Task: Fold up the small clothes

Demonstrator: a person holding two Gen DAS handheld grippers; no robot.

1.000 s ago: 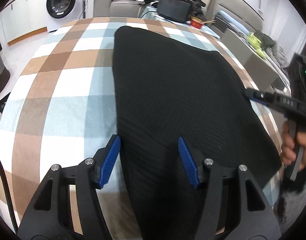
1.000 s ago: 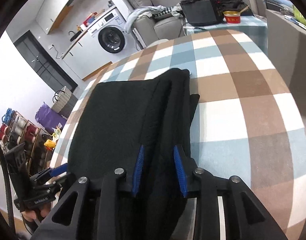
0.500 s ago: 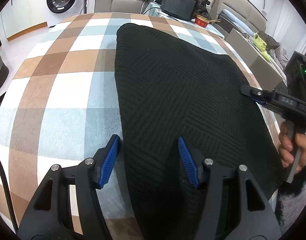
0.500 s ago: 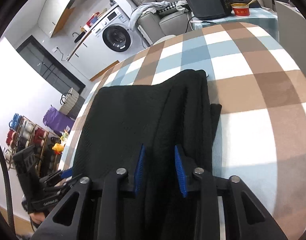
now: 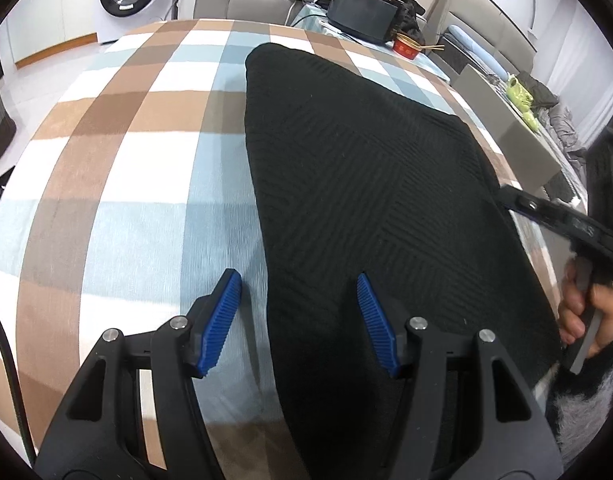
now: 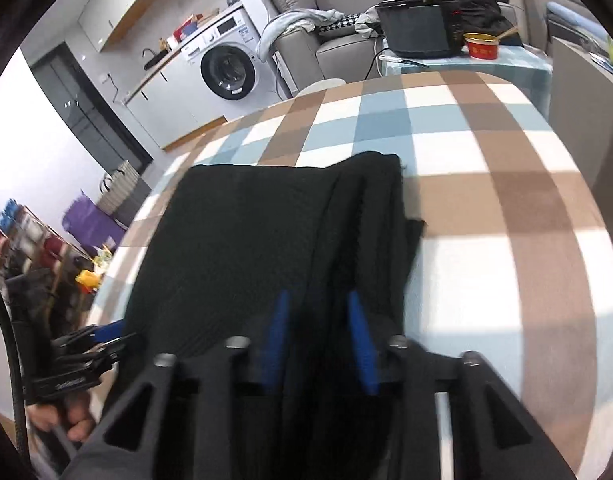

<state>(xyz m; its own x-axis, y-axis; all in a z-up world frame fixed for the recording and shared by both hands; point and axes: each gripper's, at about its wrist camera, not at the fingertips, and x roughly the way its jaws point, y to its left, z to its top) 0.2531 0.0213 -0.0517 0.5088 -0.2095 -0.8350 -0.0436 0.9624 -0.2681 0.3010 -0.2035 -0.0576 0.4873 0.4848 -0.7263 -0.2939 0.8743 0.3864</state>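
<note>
Black ribbed knitted garment (image 5: 370, 184) lying flat on the counter with brown, blue and white checked cloth (image 5: 118, 168). Left hand-held gripper (image 5: 298, 316) held half open over the garment's near left edge, gripping nothing. Right hand-held gripper (image 6: 318, 344) just opened wider, folded right edge between its blue pads (image 6: 276, 336), grip unclear.
</note>
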